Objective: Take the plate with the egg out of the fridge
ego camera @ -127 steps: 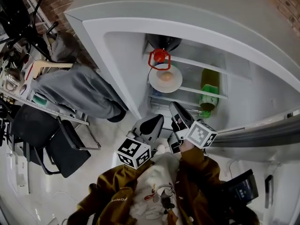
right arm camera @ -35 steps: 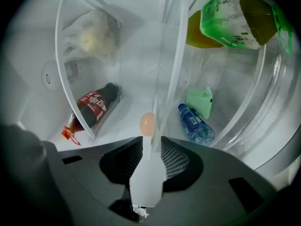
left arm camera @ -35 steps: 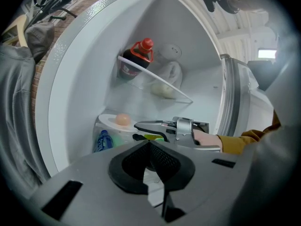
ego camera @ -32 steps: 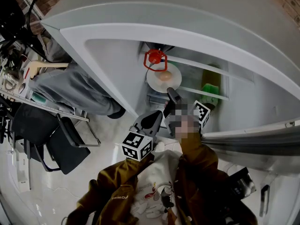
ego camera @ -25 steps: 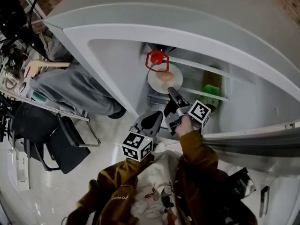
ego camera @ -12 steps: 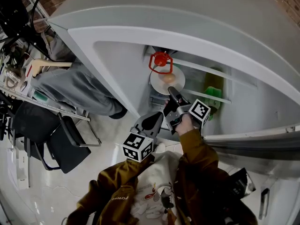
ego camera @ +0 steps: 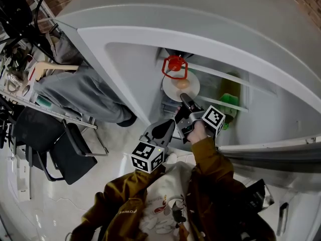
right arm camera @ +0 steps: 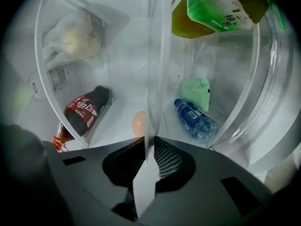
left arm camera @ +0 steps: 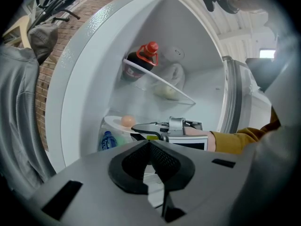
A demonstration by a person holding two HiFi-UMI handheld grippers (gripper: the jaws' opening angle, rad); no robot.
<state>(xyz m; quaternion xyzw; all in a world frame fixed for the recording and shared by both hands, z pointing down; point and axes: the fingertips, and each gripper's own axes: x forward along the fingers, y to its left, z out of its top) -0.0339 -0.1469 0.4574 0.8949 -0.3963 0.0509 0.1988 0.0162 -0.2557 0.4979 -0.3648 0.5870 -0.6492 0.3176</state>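
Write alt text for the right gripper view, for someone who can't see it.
The right claw is closed on the rim of a white plate, seen edge-on, with an egg on it. A cola bottle and a water bottle lie in the fridge behind.

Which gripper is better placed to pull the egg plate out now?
Right: the right gripper is shut on the plate rim; the left gripper hangs outside the fridge, shut and empty.

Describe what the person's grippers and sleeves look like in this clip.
Both are grey-bodied with black, mesh-textured jaw pads. The left gripper and right gripper each carry a white cube with black square markers. The sleeves are mustard-brown, worn over a white printed top.
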